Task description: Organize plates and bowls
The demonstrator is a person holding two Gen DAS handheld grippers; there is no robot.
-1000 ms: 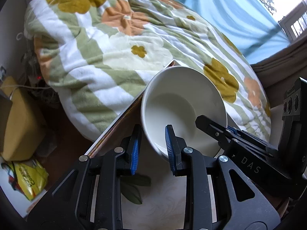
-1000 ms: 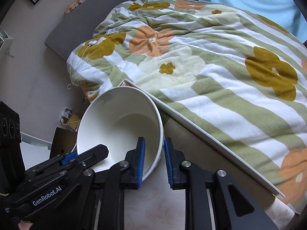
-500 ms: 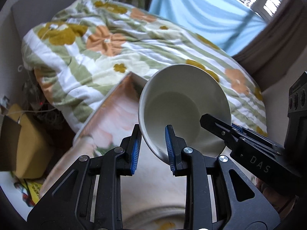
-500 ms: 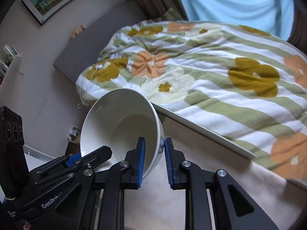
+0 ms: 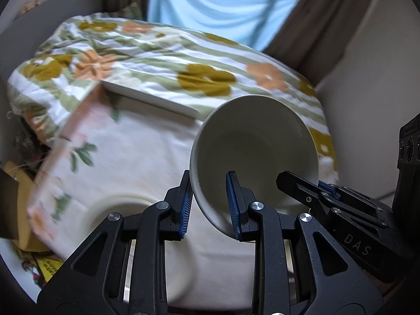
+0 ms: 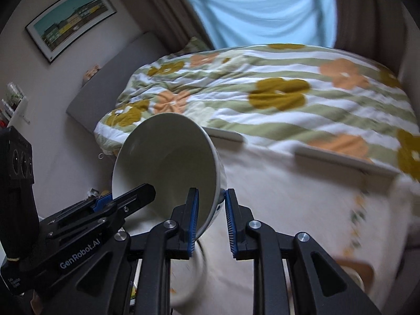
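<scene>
A white bowl (image 5: pixel 252 144) is held tilted in the air between both grippers. My left gripper (image 5: pixel 210 204) is shut on its left rim. My right gripper (image 6: pixel 210 218) is shut on its right rim, where the bowl (image 6: pixel 168 157) fills the view's left centre. Below the bowl, a white plate (image 5: pixel 123 210) lies blurred on the floral tablecloth; it also shows in the right wrist view (image 6: pixel 189 283). Each gripper shows in the other's view.
The table (image 5: pixel 147 144) has a white floral cloth. Behind it is a bed with a flowered striped duvet (image 5: pixel 183 60). A wall stands at the right (image 5: pixel 367 65). Clutter lies on the floor at the left (image 5: pixel 23 236). A brown dish (image 6: pixel 354 267) sits at the right.
Both grippers have lifted the bowl and pulled back from the table's far edge. More of the tabletop and a plate below have come into view.
</scene>
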